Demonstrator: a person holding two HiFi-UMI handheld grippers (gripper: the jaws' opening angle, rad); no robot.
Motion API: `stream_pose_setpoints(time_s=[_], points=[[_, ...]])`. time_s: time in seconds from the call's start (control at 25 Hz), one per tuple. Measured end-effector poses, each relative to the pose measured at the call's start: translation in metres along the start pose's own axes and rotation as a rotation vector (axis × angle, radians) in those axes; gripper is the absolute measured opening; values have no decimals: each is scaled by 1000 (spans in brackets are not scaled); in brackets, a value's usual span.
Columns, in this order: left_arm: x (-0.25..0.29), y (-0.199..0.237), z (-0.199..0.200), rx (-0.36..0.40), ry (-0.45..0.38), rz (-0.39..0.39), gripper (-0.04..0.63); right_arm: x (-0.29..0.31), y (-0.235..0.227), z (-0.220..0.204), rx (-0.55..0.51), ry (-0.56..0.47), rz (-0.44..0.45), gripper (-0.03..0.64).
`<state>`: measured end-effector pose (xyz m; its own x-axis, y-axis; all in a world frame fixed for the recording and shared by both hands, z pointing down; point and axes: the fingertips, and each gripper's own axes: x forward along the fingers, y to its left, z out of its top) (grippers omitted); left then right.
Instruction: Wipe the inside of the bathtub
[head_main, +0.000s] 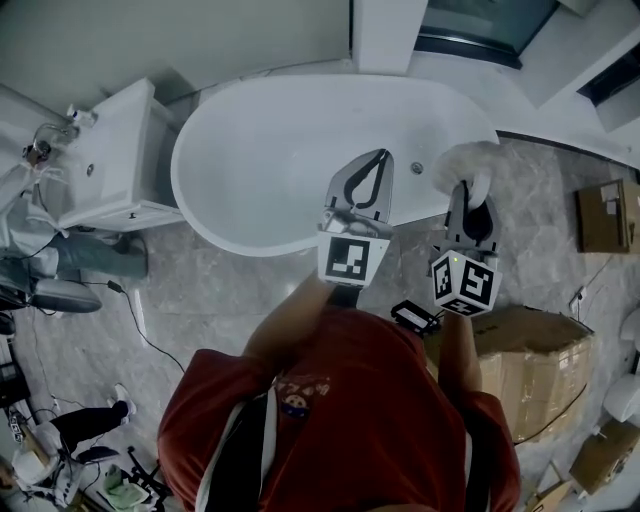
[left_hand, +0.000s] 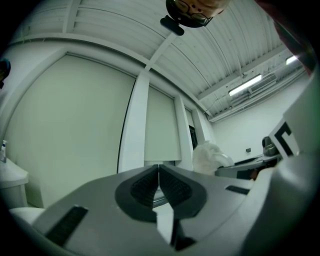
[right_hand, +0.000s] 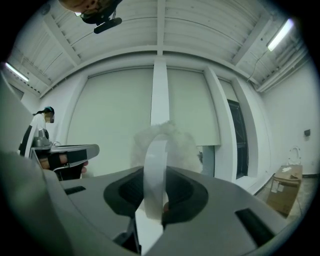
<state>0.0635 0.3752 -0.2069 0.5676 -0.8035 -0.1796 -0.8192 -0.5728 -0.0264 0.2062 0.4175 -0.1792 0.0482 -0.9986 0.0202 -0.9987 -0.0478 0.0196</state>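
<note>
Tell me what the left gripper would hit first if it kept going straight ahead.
Probably the pale wall panel across the room: the shut left gripper aims over the bathtub, and nothing nearer shows in its line. Depth is unclear.

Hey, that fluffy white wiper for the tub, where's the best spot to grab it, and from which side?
Grip the flat white handle band behind the fluffy head, coming from the rear. The band is thin, so the jaws close flat on it, and the head stays free to face the bathtub. The right claw is shut on it that way.
</note>
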Motion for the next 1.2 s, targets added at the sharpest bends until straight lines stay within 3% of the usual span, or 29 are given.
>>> stream_pose_setpoints(time_s=[0.32,0.6,0.96,1.2], points=[[80,65,-25,5,17,29,15,114,9,-6,-25,37,37,94],[117,100,-31,12,24,57,15,168,20,-2,-63,57,72,94],[136,116,-40,19,50,134,15,203,27,-6,-87,53,142,94],[163,111,-52,35,55,185,15,230,7,-15,-77,44,188,94]])
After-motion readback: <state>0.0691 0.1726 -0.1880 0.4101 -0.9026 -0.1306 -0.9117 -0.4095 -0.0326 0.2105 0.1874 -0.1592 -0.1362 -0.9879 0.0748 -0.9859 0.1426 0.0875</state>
